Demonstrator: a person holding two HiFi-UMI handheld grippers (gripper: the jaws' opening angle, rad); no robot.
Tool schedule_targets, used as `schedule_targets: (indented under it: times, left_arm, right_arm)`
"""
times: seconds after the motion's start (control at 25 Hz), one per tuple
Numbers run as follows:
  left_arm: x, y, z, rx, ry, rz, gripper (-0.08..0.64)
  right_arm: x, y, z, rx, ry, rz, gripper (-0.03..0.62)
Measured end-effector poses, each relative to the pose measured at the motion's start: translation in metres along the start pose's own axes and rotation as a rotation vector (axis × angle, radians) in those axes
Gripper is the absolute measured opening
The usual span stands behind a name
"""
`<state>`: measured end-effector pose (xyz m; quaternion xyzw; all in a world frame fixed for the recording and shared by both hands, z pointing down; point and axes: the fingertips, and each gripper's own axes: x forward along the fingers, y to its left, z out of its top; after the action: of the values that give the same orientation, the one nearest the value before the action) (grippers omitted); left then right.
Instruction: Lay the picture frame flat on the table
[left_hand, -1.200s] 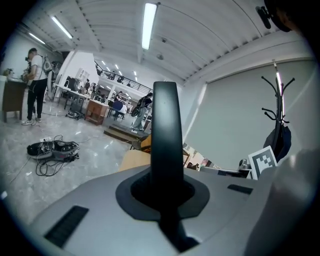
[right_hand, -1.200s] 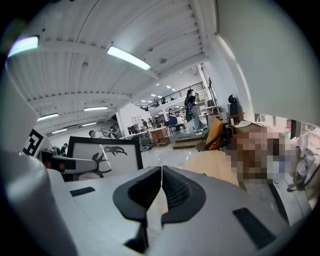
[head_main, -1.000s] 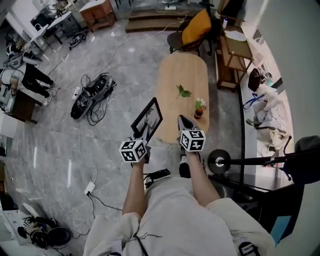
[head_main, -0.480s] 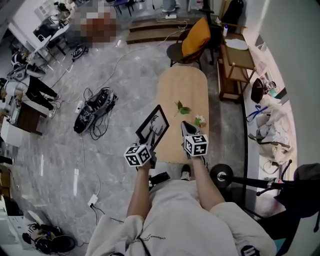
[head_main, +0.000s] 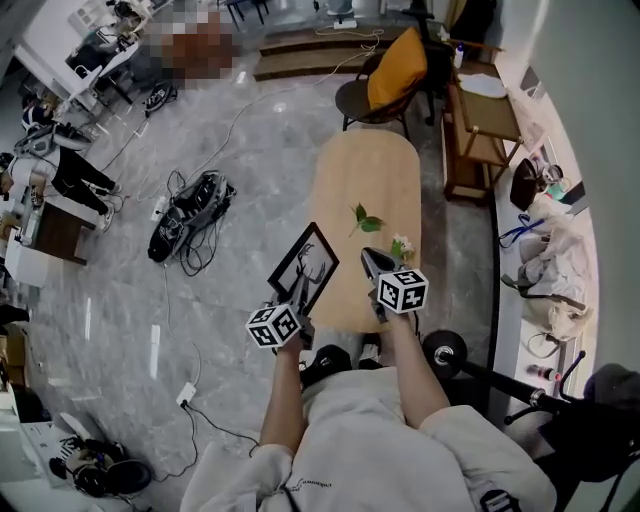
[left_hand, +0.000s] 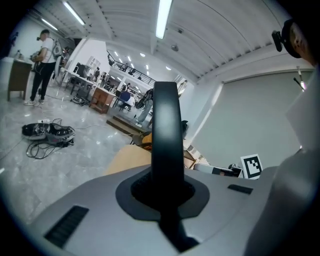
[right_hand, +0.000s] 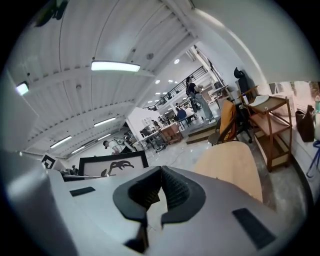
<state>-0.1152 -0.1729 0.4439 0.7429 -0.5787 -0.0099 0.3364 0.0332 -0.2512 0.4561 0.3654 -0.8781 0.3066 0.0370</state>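
Note:
The picture frame (head_main: 303, 268) is black with a white deer print. It is held tilted over the near left edge of the oval wooden table (head_main: 365, 165). My left gripper (head_main: 297, 312) is shut on its lower edge. In the left gripper view the frame (left_hand: 166, 135) stands edge-on, rising out of the closed jaws of the left gripper (left_hand: 162, 187). My right gripper (head_main: 372, 262) hovers over the table's near end, just right of the frame, shut with nothing in it. In the right gripper view the pads of the right gripper (right_hand: 161, 175) meet, and the frame (right_hand: 112, 167) shows to the left.
A green leaf sprig (head_main: 364, 217) and a small flower pot (head_main: 401, 245) sit on the table ahead of the right gripper. A chair with an orange cushion (head_main: 385, 70) stands at the far end, and a wooden stand (head_main: 480, 115) is to the right. Cables (head_main: 188, 205) lie on the floor at left.
The left gripper has carried the frame slightly right, further over the table's edge. The right gripper stays shut beside it.

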Motion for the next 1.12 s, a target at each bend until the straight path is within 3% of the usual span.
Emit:
schedule_targets:
  times: [0.16, 0.36, 0.8, 0.96, 1.12]
  left_arm:
    - [-0.018, 0.037, -0.021, -0.087, -0.009, 0.096, 0.027]
    - [-0.011, 0.076, -0.018, -0.143, 0.002, 0.108, 0.027]
    - [0.05, 0.125, -0.061, -0.204, 0.155, 0.032, 0.028]
    - [0.066, 0.142, -0.075, -0.296, 0.173, 0.029, 0.028]
    - [0.081, 0.149, -0.092, -0.377, 0.193, 0.02, 0.027]
  right_arm:
    - [-0.005, -0.01, -0.034, 0.024, 0.081, 0.001, 0.034]
    - [-0.003, -0.053, -0.054, 0.097, 0.099, -0.114, 0.034]
    - [0.025, -0.075, -0.103, 0.141, 0.25, -0.118, 0.034]
    - [0.039, -0.08, -0.112, 0.192, 0.254, -0.137, 0.034]
    - [0.048, -0.083, -0.117, 0.162, 0.299, -0.142, 0.034]
